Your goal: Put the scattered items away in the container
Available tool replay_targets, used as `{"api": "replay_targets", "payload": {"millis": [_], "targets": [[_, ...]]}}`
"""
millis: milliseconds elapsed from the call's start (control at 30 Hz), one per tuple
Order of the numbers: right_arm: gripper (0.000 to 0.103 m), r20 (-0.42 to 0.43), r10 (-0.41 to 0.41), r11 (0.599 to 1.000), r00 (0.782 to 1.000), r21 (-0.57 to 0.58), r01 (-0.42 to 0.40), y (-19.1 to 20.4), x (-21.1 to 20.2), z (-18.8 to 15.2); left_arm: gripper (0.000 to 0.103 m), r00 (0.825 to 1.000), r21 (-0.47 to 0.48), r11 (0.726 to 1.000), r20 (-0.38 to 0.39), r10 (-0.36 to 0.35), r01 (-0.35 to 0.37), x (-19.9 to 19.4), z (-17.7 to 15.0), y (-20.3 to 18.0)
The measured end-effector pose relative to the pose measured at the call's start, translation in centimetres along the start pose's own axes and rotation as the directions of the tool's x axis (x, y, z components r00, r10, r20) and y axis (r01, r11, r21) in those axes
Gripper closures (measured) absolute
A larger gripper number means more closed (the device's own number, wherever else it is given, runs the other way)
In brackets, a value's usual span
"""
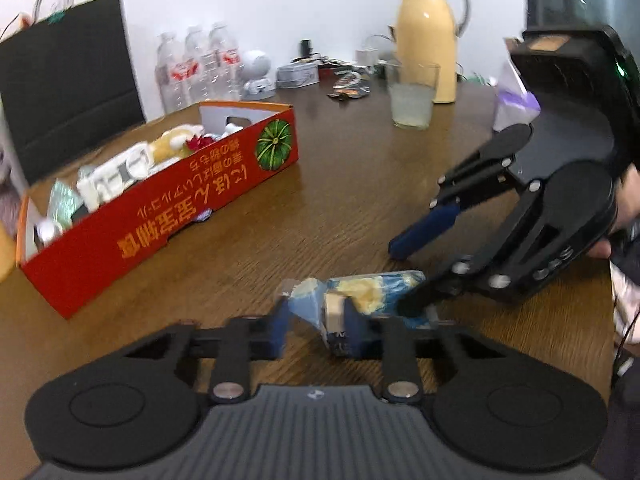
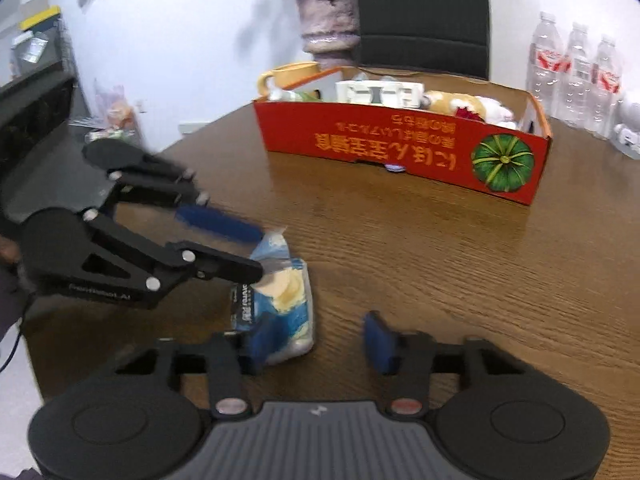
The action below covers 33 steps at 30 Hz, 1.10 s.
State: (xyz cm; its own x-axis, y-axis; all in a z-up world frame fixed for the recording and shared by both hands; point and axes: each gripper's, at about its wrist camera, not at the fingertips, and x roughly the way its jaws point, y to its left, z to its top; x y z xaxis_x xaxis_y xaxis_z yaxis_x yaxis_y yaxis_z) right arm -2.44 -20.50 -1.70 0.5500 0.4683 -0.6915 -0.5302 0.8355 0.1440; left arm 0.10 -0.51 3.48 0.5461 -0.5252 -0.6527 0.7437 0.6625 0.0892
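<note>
Blue snack packet (image 1: 372, 300) sits between left gripper's (image 1: 316, 324) spread jaws; right gripper's (image 2: 320, 344) gape.

We see blue-and-yellow packet (image 1: 372, 292) (image 2: 280, 304) lying flat on wooden table, crinkled plastic wrapper, one twisted end at its 9 o'clock in left wrist view. Red cardboard box (image 1: 160, 216) (image 2: 400, 148) stands upright at 10 o'clock from packet, well apart, open top, pumpkin picture on side. We see inside it white items and plush toy.
</note>
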Motion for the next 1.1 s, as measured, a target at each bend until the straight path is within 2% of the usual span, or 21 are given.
{"api": "replay_targets", "payload": {"millis": [33,100,200,267,367,467,533,667,833,900,933,967,1000,1033,1067,1100], "targets": [[0.093,-0.004,0.005,1.000,1.000,0.009,-0.005,0.0,-0.1,0.0,0.095,1.000,0.001,1.000,-0.001,0.018,-0.018,0.1,-0.1,-0.6],[0.093,-0.012,0.015,1.000,1.000,0.013,-0.015,0.0,-0.4,-0.2,0.099,0.998,0.017,0.998,0.012,0.063,-0.063,0.1,-0.3,-2.1],[0.096,0.004,-0.004,1.000,1.000,0.011,0.004,0.5,-1.6,-0.2,0.101,0.987,0.025,0.989,0.079,0.142,-0.144,-0.8,0.7,-3.8],[0.096,0.040,-0.017,1.000,0.999,0.016,0.016,0.5,-2.7,0.4,0.101,0.978,0.038,0.985,0.127,0.164,-0.170,-1.9,2.5,-4.0],[0.097,0.116,-0.055,0.998,0.992,0.002,0.056,0.1,-5.0,3.1,0.101,0.962,0.058,0.977,0.195,0.191,-0.206,-3.5,5.9,-3.8],[0.097,0.209,-0.096,0.995,0.973,0.005,0.097,-1.6,-7.0,7.6,0.101,0.944,0.050,0.970,0.249,0.218,-0.237,-3.9,10.9,-1.9],[0.097,0.246,-0.136,0.990,0.960,0.007,0.138,-3.3,-7.2,10.9,0.101,0.934,0.019,0.973,0.283,0.218,-0.232,-3.7,14.0,-0.4],[0.097,0.233,-0.158,0.987,0.959,0.054,0.150,-7.2,-5.4,15.8,0.101,0.930,-0.031,0.971,0.283,0.236,-0.237,-1.1,18.5,3.3],[0.096,0.171,-0.170,0.983,0.971,0.094,0.155,-11.4,-0.4,20.5,0.101,0.941,-0.100,0.966,0.219,0.257,-0.240,4.9,21.5,7.5],[0.096,0.140,-0.174,0.979,0.975,0.135,0.156,-13.3,2.3,21.6,0.093,0.938,-0.151,0.952,0.189,0.291,-0.266,7.1,22.4,9.5],[0.095,0.127,-0.177,0.974,0.976,0.163,0.155,-14.3,3.8,22.1,0.071,0.936,-0.205,0.939,0.165,0.312,-0.277,8.2,22.6,10.8],[0.092,0.119,-0.176,0.969,0.977,0.199,0.150,-15.5,5.3,22.3,0.037,0.935,-0.269,0.921,0.135,0.327,-0.283,8.9,22.6,12.1],[0.086,0.111,-0.173,0.962,0.979,0.233,0.144,-16.5,6.8,22.5,0.027,0.935,-0.319,0.904,0.117,0.334,-0.283,9.2,22.2,13.0],[0.068,0.101,-0.164,0.955,0.981,0.264,0.133,-17.5,8.1,22.3,0.023,0.936,-0.364,0.888,0.101,0.338,-0.282,9.3,21.7,13.8],[0.058,0.080,-0.150,0.951,0.985,0.286,0.121,-18.1,9.3,22.0,0.022,0.936,-0.407,0.869,0.086,0.342,-0.280,9.4,21.1,14.5],[0.038,0.054,-0.145,0.947,0.988,0.295,0.123,-18.4,10.2,21.6,0.022,0.936,-0.450,0.848,0.070,0.345,-0.279,9.5,20.6,15.3]]}}
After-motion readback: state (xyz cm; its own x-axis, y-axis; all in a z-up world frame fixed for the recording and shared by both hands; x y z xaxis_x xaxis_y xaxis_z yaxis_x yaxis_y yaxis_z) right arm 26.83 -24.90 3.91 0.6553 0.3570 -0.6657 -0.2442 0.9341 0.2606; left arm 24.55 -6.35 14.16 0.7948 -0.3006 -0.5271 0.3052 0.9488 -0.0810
